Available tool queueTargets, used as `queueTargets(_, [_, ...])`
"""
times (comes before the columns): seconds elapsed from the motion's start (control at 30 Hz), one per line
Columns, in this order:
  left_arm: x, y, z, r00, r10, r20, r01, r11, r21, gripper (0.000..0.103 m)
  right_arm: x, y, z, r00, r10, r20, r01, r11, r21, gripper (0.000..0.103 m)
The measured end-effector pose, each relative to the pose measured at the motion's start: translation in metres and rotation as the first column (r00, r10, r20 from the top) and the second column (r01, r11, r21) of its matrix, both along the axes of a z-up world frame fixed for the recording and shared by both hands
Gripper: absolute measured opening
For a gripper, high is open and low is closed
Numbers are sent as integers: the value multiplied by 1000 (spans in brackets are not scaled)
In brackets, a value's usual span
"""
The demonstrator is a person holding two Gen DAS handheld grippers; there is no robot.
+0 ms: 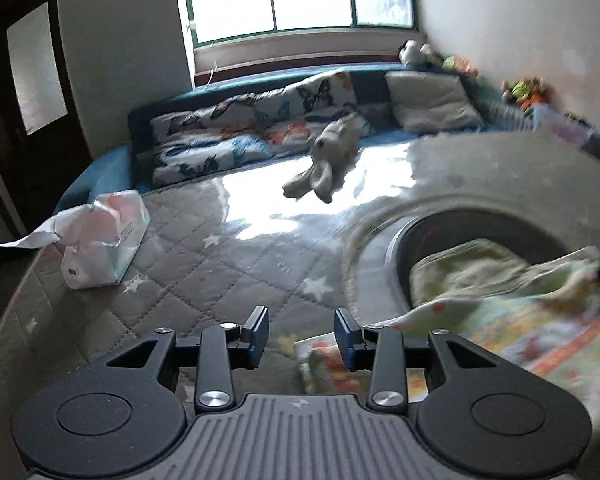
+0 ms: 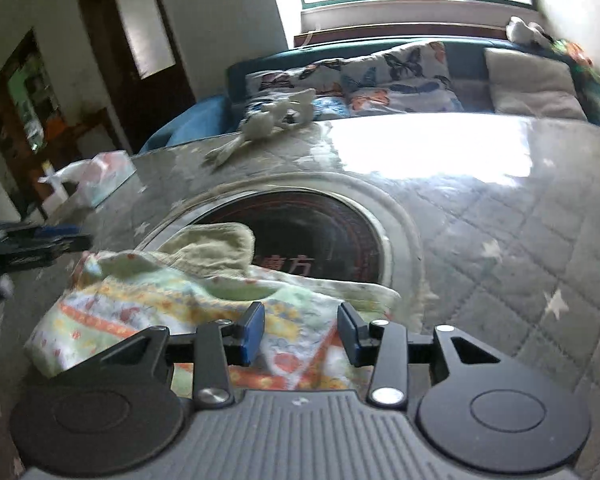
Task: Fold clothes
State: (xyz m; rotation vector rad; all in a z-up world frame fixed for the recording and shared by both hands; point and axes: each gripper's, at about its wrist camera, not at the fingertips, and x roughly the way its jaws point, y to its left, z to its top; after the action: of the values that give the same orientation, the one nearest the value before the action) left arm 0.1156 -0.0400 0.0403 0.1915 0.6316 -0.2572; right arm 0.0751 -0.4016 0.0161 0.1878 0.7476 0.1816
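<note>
Early in the fold, by the look of it: small printed garment (image 2: pixel 172 312) lying rumpled on the table (image 2: pixel 500 240), its pale green part draped over the edge of a dark round cooktop (image 2: pixel 320 232) set into the tabletop. Left gripper (image 1: pixel 301 338) hovering at the garment's left edge, jaws wide apart, gripping nothing, cloth just under the right-hand finger. Right gripper (image 2: pixel 301 334) low over the printed cloth, jaws likewise spread wide with fabric showing between them but not pinched. Next move probably a closing of each pair of fingers on an edge or corner, then a lift to spread the piece flat before any fold. Only from the right wrist: characters printed on the cooktop and the left gripper's blurred tip. Only from the left wrist: full shape of the tissue pack (image 1: pixel 100 240), and bare quilted cover left of the garment.
</note>
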Motion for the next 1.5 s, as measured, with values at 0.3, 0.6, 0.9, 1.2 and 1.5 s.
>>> queueTargets(0.3, [-26, -33, 2, 986, -166, -33, 164, 985, -55, 39, 12, 4, -18, 999, -47, -22, 47, 999, 0, 11])
queueTargets(0.6, [-3, -40, -28, 985, -139, -105, 135, 990, -42, 39, 15, 15, -22, 996, -88, 30, 91, 989, -118, 12])
queueTargets(0.9, [-10, -47, -15, 982, -173, -73, 167, 983, -80, 39, 1, 35, 6, 996, 26, 87, -17, 995, -99, 19])
queueTargets(1.2, [17, -61, -28, 979, -160, -126, 145, 982, -122, 39, 33, 69, -13, 994, 107, 15, -106, 991, -86, 19])
queueTargets(1.5, [33, -46, -35, 983, -96, -158, 65, 979, -195, 41, 37, 67, -7, 995, 91, 40, -89, 994, -68, 19])
